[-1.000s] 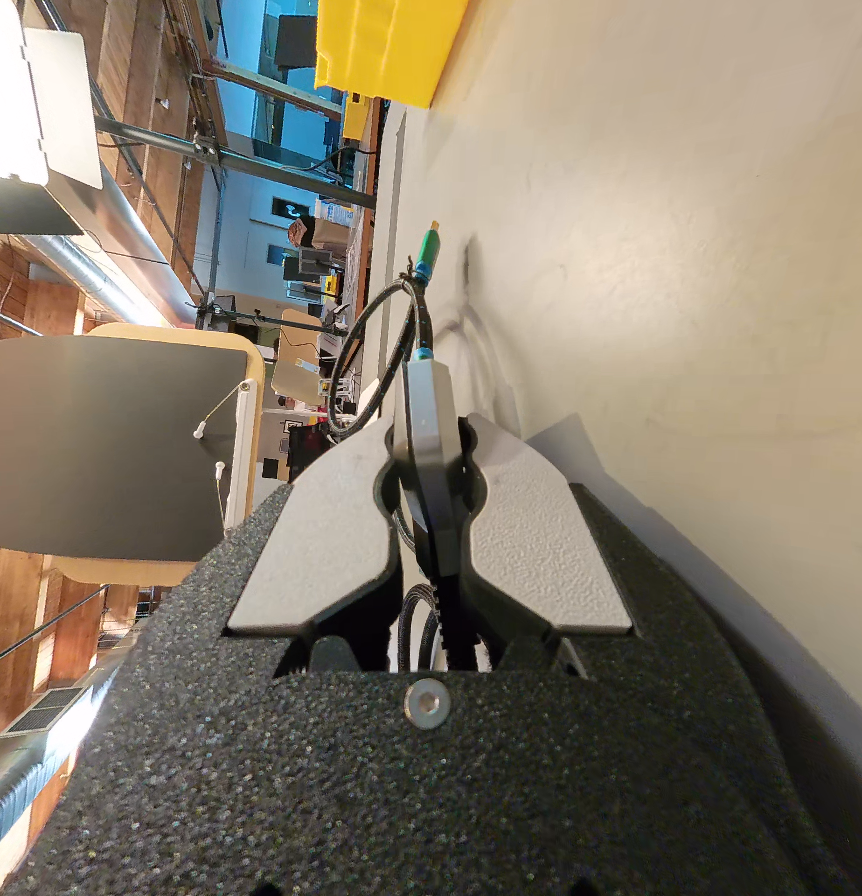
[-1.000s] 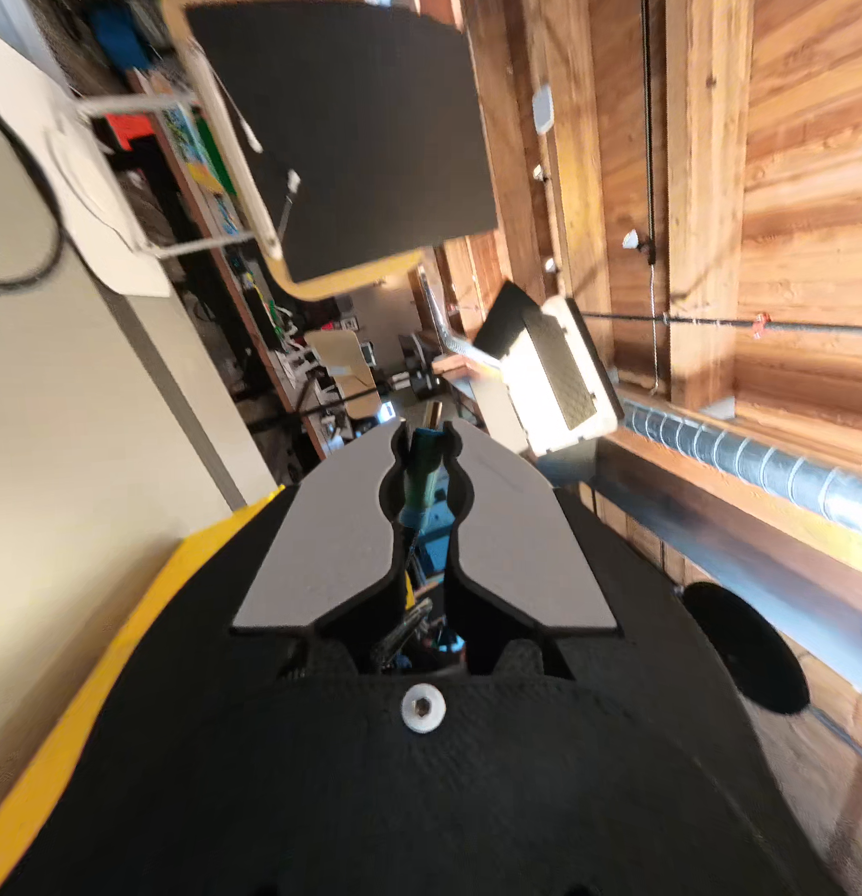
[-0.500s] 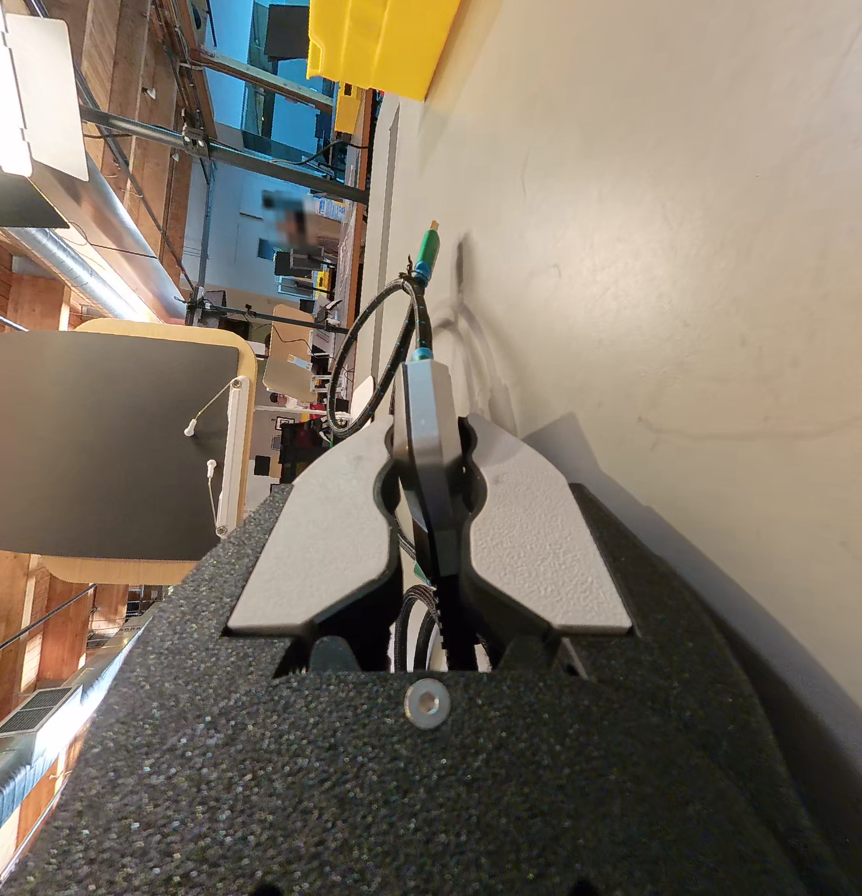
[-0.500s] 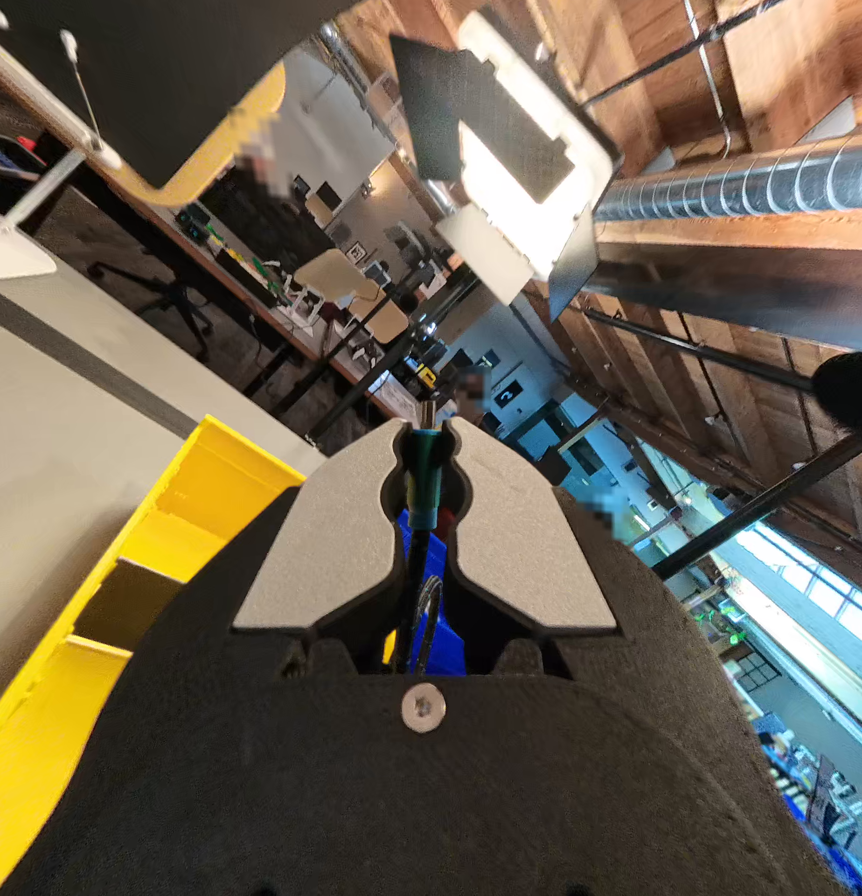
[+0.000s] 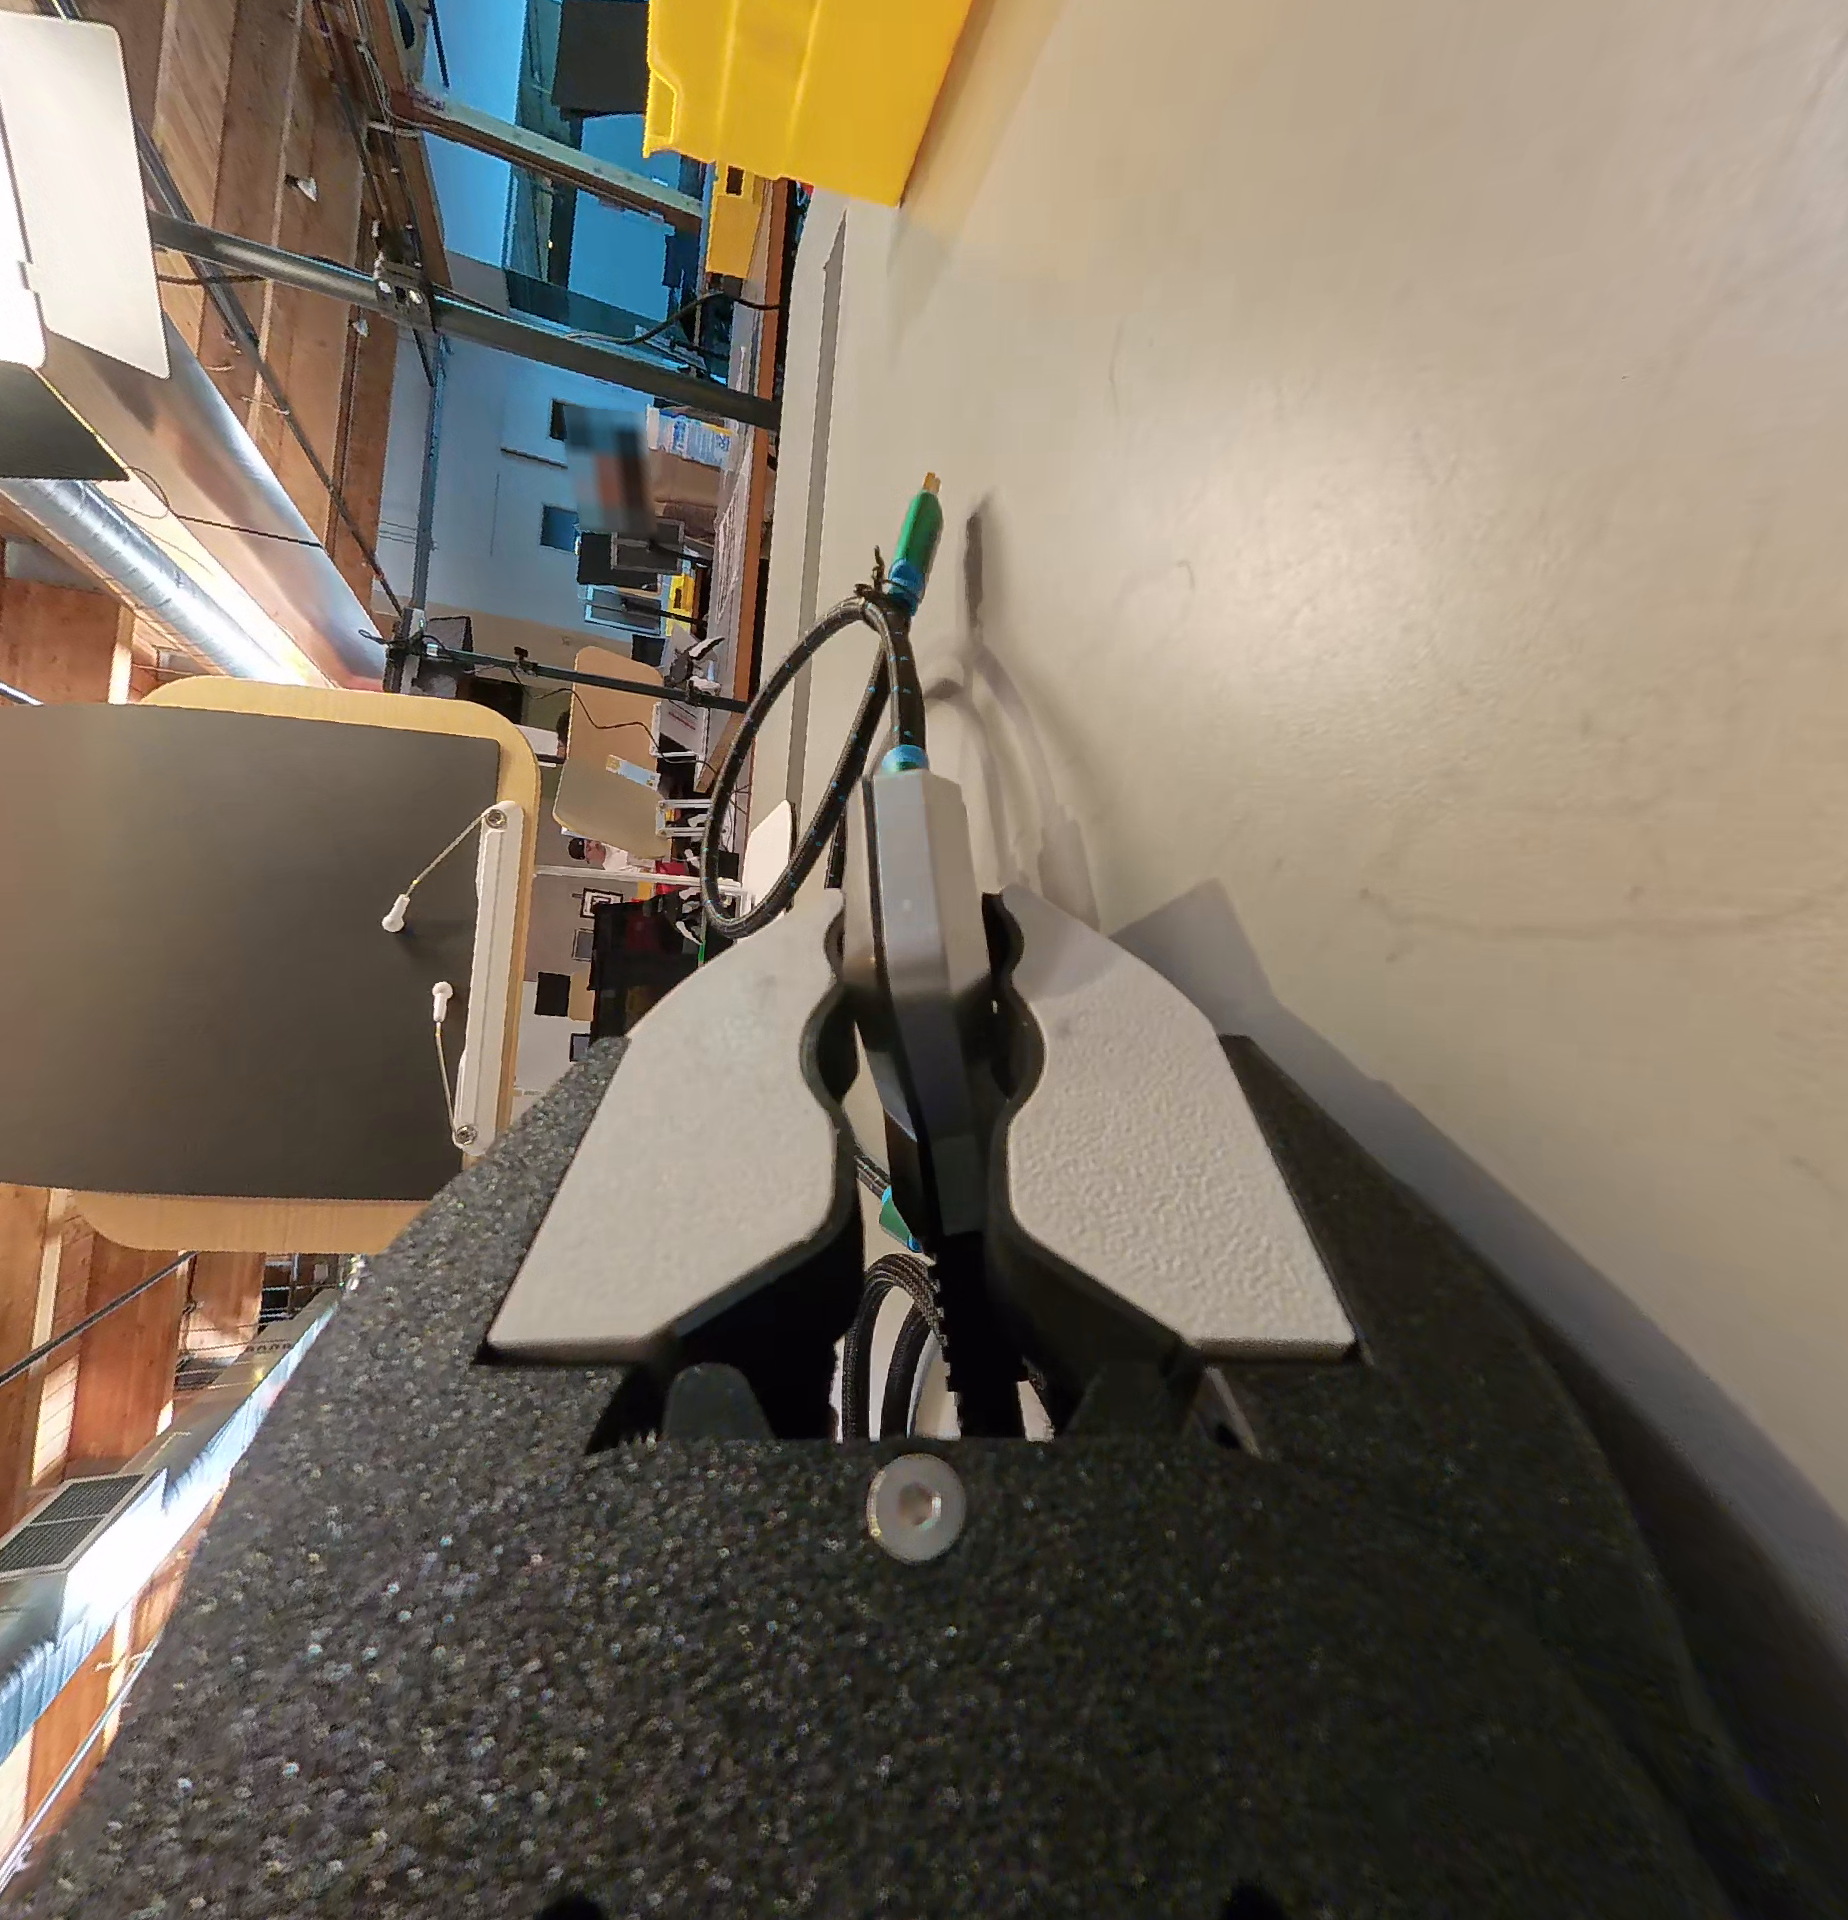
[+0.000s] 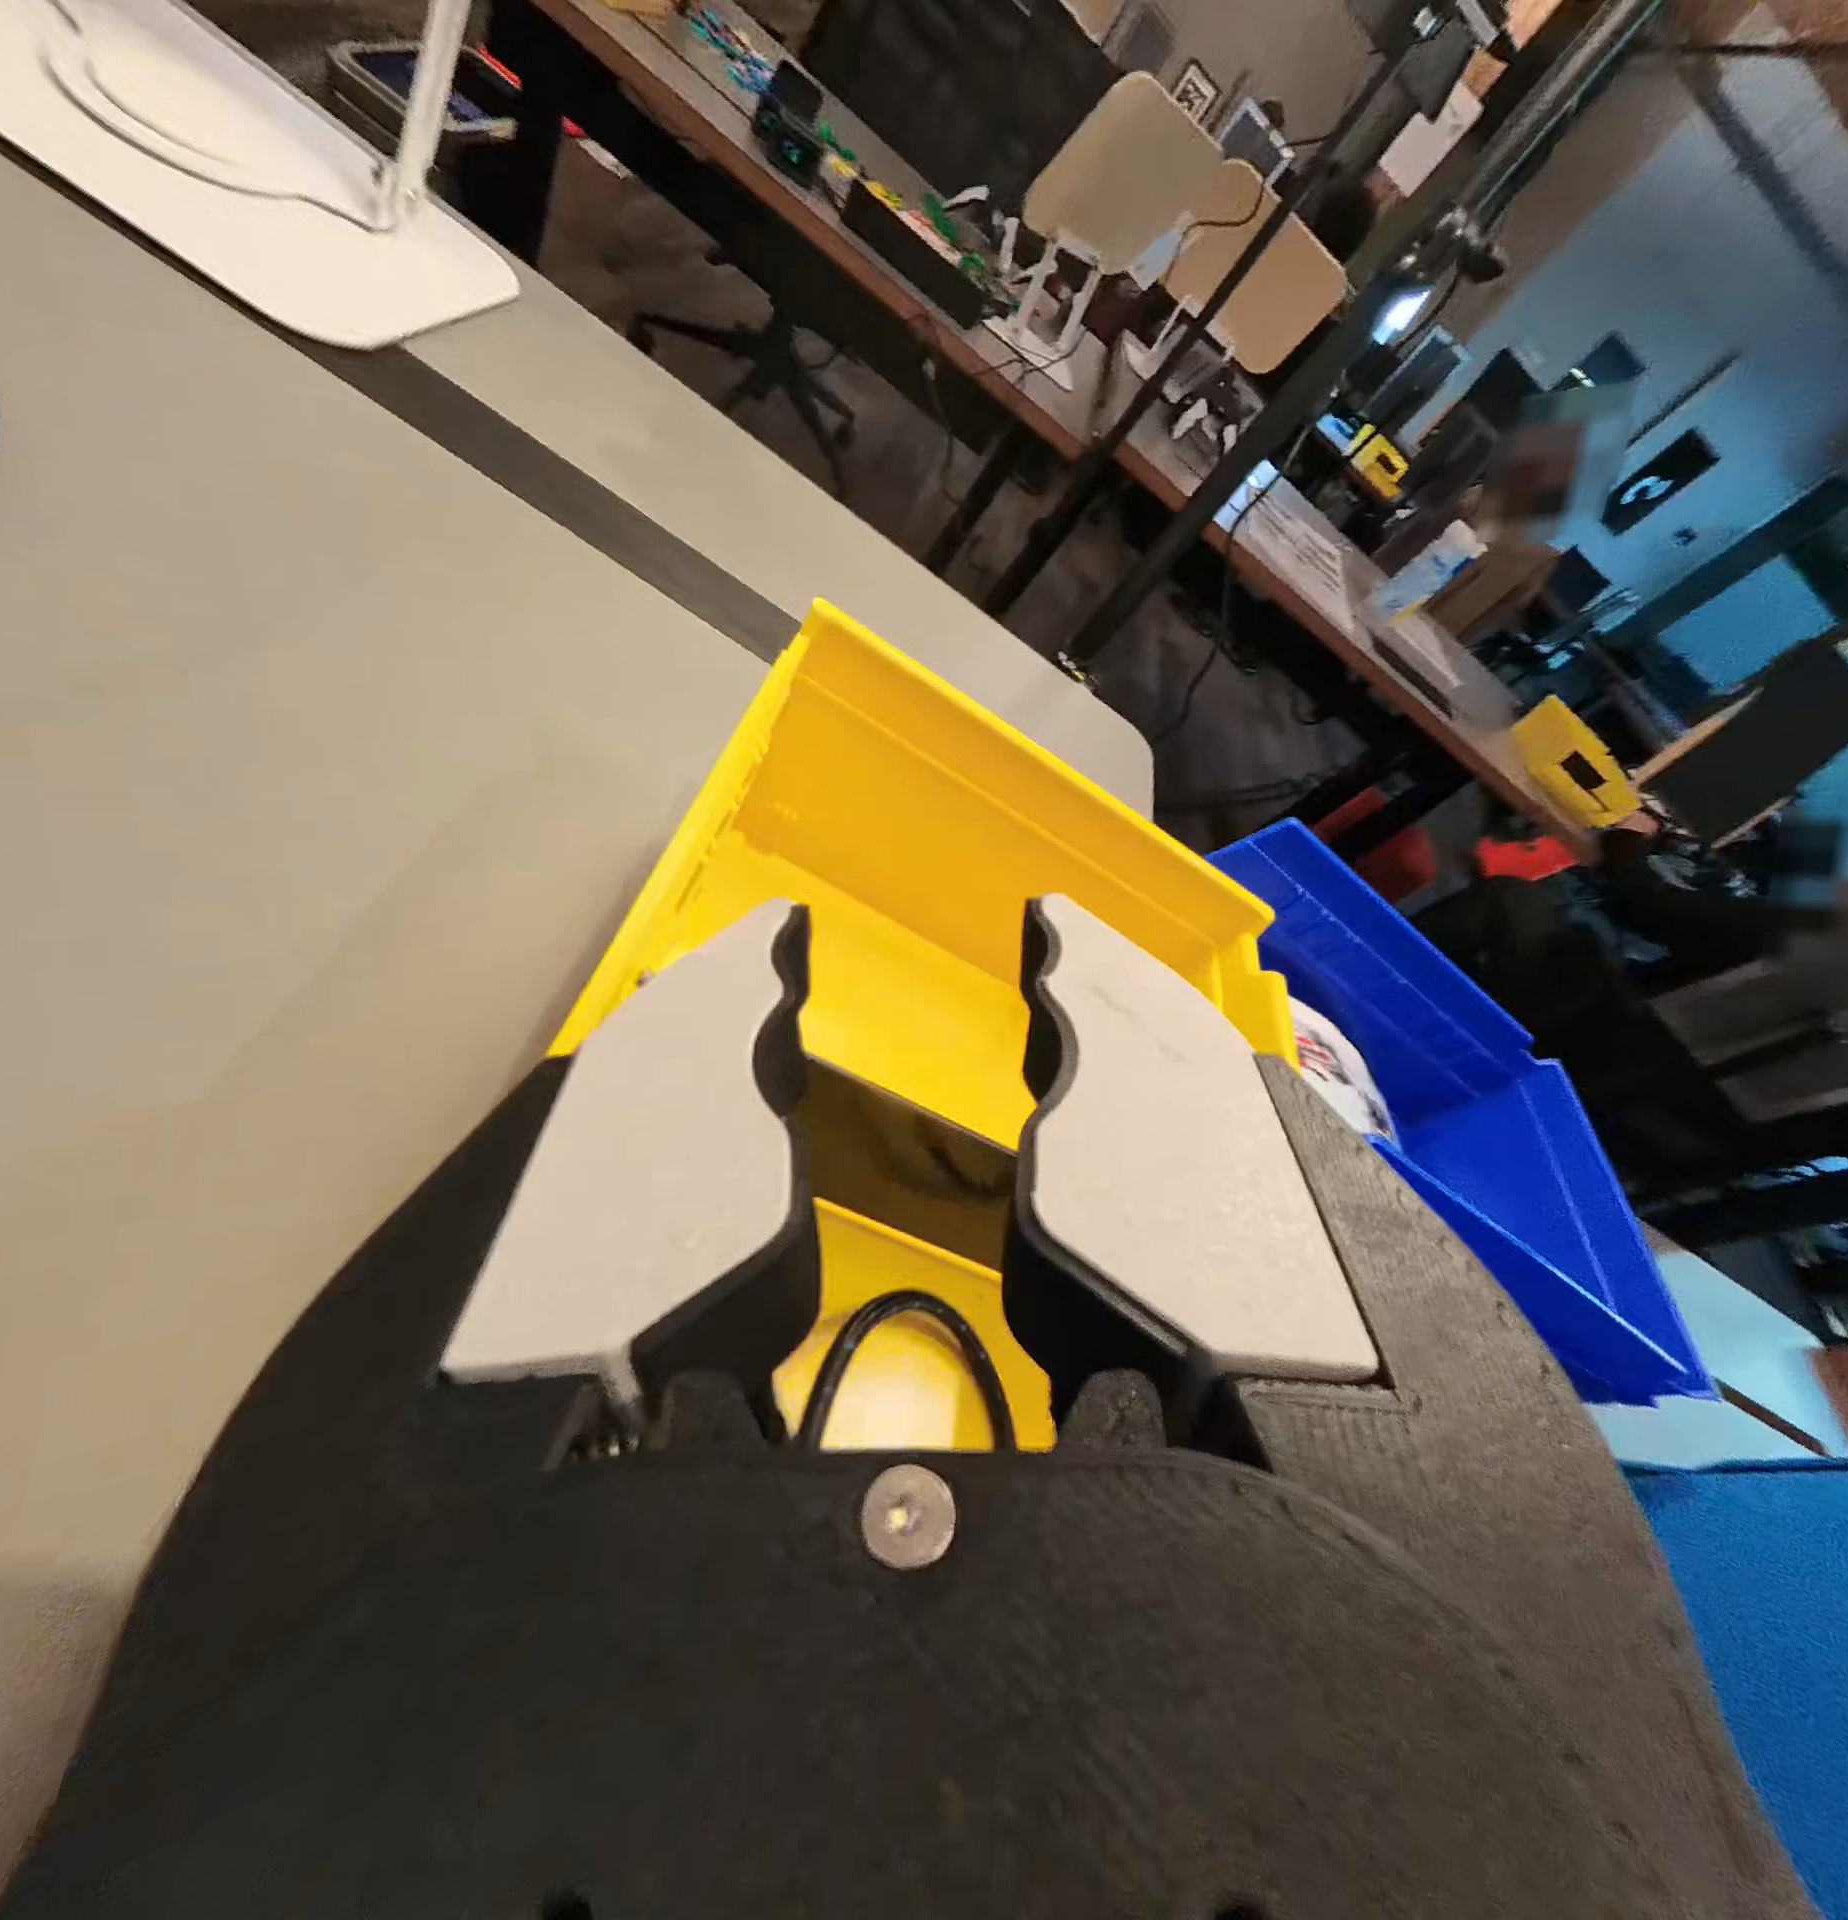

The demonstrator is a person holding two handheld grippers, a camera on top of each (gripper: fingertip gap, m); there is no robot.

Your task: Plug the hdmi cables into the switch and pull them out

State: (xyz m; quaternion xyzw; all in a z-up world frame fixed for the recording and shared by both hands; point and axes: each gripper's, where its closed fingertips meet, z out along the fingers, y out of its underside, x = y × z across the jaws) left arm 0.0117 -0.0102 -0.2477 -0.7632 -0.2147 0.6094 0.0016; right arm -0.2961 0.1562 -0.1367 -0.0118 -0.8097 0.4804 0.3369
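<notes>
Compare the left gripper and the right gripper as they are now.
The left gripper is shut on the grey switch; the right gripper is open and holds nothing. The left lies sideways beside the table; the right hangs over the yellow bin. Both have grey fingers.

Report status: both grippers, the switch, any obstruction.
Left gripper shut on grey switch. Right gripper open, empty, over yellow bin. Braided cable loops off switch. Nothing obstructing.
</notes>
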